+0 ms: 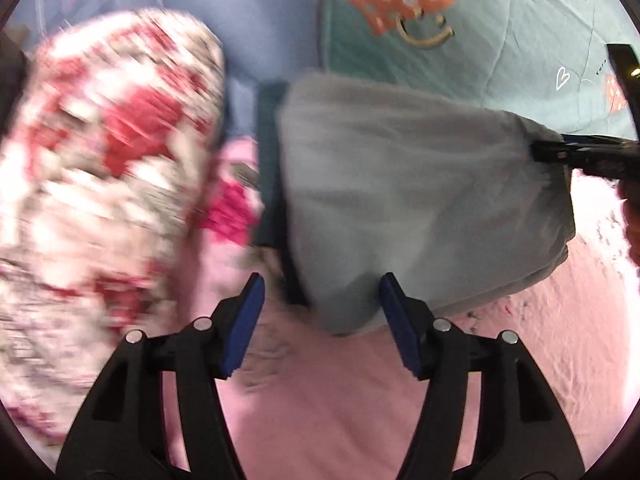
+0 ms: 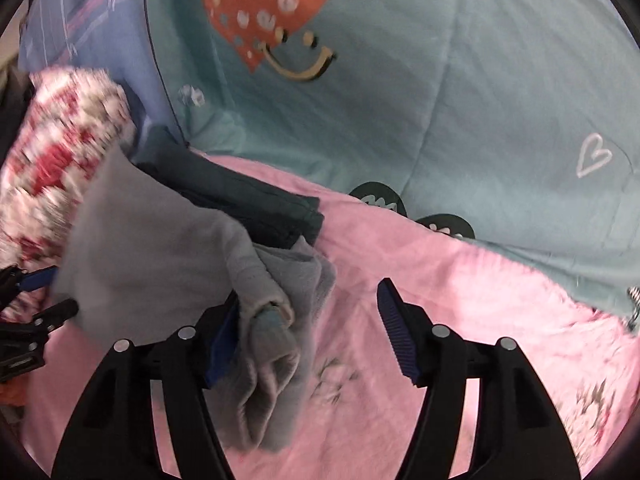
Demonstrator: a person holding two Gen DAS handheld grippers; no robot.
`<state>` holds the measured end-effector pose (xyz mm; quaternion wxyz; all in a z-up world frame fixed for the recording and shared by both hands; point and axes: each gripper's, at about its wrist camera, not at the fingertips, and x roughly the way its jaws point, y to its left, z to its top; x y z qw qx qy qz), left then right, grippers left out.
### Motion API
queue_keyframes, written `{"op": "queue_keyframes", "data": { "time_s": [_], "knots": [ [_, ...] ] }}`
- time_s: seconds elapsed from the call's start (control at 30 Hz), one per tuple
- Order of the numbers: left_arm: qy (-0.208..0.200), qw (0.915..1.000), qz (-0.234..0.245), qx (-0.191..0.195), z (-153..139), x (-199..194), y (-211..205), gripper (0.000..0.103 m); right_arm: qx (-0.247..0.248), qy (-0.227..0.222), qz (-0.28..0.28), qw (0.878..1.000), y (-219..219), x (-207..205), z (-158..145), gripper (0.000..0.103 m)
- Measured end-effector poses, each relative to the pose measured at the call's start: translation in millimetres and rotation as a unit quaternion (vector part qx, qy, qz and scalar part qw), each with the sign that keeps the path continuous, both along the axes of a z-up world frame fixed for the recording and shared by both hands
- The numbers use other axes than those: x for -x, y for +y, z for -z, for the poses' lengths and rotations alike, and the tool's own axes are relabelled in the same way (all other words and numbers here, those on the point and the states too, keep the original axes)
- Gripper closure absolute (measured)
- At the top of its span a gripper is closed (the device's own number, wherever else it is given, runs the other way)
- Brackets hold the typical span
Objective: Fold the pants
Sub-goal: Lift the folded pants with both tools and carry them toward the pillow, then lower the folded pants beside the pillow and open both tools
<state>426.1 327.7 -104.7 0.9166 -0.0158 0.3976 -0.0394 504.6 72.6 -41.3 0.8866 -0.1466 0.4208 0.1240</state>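
While both tools hover low over the pink sheet (image 1: 340, 420), the left gripper (image 1: 322, 322) has its blue pads spread, a corner of the grey pants (image 1: 400, 200) sagging between them, unpinched. Over on the right gripper (image 2: 310, 332), jaws wide too, bunched grey cloth draped against the left pad (image 2: 218, 354). Pants lie folded on the sheet, partly over a dark teal garment (image 2: 256, 204). Beyond, a red-and-white floral bundle (image 1: 100, 180), blurred, then the teal quilt (image 2: 440, 100) with its orange heart.
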Motion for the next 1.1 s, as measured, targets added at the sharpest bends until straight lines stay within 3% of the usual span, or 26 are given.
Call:
{"op": "queue_keyframes", "data": {
  "time_s": [0.2, 0.23, 0.3, 0.37, 0.47, 0.53, 0.63, 0.7, 0.8, 0.93, 1.03, 1.1],
  "knots": [
    [-0.064, 0.9976, 0.001, 0.027, -52.5, 4.3, 8.7, 0.04, -0.076, -0.05, -0.016, 0.996, -1.3, 39.8, -46.7, 0.041],
    [-0.074, 0.9966, 0.012, 0.035, -59.2, -2.5, 3.2, 0.04, -0.092, -0.046, -0.021, 0.994, 0.8, 40.8, -48.0, 0.044],
    [-0.083, 0.995, 0.027, 0.049, -61.6, -16.6, -6.7, 0.04, -0.127, -0.007, -0.055, 0.99, 9.9, 38.0, -42.4, 0.066],
    [-0.077, 0.995, 0.035, 0.054, -58.0, -35.6, -16.8, 0.04, -0.13, 0.023, -0.077, 0.988, 19.1, 32.6, -29.9, 0.071],
    [-0.039, 0.9971, 0.034, 0.057, -33.8, -72.1, -25.0, 0.04, -0.096, 0.032, -0.05, 0.994, 15.6, 10.8, -2.7, 0.074],
    [-0.015, 0.9985, 0.023, 0.047, -15.5, -91.3, -24.9, 0.04, -0.106, 0.047, -0.022, 0.993, 1.5, -6.7, 11.4, 0.074],
    [0.008, 0.9971, 0.024, 0.072, 3.1, -104.4, -21.3, 0.038, -0.123, 0.063, -0.002, 0.99, -12.0, -23.1, 28.5, 0.074],
    [0.006, 0.9981, 0.022, 0.057, 2.3, -102.4, -25.2, 0.037, -0.127, 0.061, 0.004, 0.99, -10.9, -26.0, 32.4, 0.073],
    [-0.01, 0.9987, 0.011, 0.048, -18.1, -84.4, -24.4, 0.038, -0.114, 0.055, -0.002, 0.992, -1.3, -9.2, 14.7, 0.068],
    [-0.041, 0.9961, 0.015, 0.077, -38.7, -46.2, -11.6, 0.031, -0.154, 0.042, -0.035, 0.986, -1.8, 31.5, -12.3, 0.065],
    [-0.021, 0.9976, 0.03, 0.059, -22.8, -31.8, -22.0, 0.03, -0.154, 0.061, -0.039, 0.985, -2.0, 49.2, -1.4, 0.065],
    [0.028, 0.9988, 0.018, 0.036, 2.7, -41.1, -28.7, 0.03, -0.12, 0.086, -0.012, 0.989, -1.1, 43.6, 25.3, 0.065]
  ]
}}
